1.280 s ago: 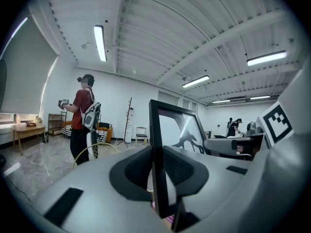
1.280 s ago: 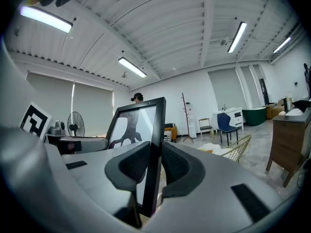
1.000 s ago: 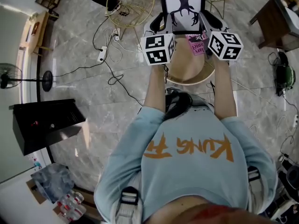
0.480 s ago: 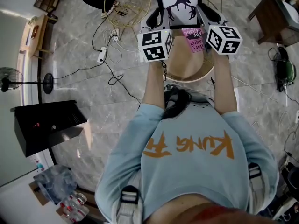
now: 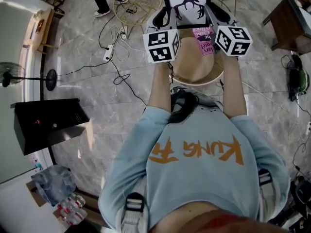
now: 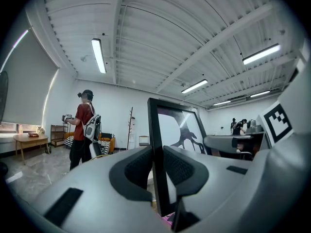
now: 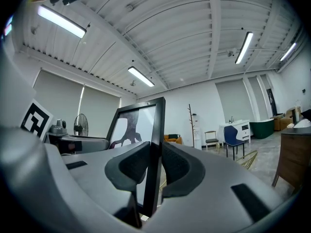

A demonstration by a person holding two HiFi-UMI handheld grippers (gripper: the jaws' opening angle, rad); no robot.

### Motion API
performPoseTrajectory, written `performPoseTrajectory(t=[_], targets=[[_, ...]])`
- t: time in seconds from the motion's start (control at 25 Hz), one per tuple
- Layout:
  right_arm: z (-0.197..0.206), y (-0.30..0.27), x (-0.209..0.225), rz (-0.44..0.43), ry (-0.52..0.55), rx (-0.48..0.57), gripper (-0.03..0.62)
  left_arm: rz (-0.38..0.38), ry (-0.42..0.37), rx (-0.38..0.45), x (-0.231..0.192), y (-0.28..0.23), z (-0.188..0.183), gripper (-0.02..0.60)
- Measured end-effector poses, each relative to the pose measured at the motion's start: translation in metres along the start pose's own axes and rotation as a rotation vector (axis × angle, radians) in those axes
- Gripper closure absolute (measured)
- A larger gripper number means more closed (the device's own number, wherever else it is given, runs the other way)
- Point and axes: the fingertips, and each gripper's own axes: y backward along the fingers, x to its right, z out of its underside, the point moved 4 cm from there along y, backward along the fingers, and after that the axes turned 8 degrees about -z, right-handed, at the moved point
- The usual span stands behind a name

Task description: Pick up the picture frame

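While the left gripper [image 6: 156, 168] and right gripper [image 7: 154, 165] each clamp a side rail of the picture frame [image 5: 187, 6], it hangs upright beyond the round table [image 5: 194, 77]; probably light, stiff, glass-fronted; the rails suit gripping.

A pink book [image 5: 206, 41] lies on a round wooden table [image 5: 193, 71]; cables [image 5: 118, 77] trail across the marble floor [image 5: 77, 96].

A light blue sweatshirt [image 5: 194, 188] bears orange lettering [image 5: 194, 154]; grey buckled straps [image 5: 133, 210] cross it. The grey left tool [image 6: 156, 165] and right tool [image 7: 153, 166] each carry a black-and-white marker cube [image 5: 162, 46].
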Motion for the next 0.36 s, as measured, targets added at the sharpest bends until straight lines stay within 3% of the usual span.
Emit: performPoseTrajectory(t=[0.36], targets=[[0.0006,-0.0036,0.0039,-0.005,0.004,-0.005,0.522,-0.006,0.004,-0.002,0.0000,-0.0048,0.0010,0.499]])
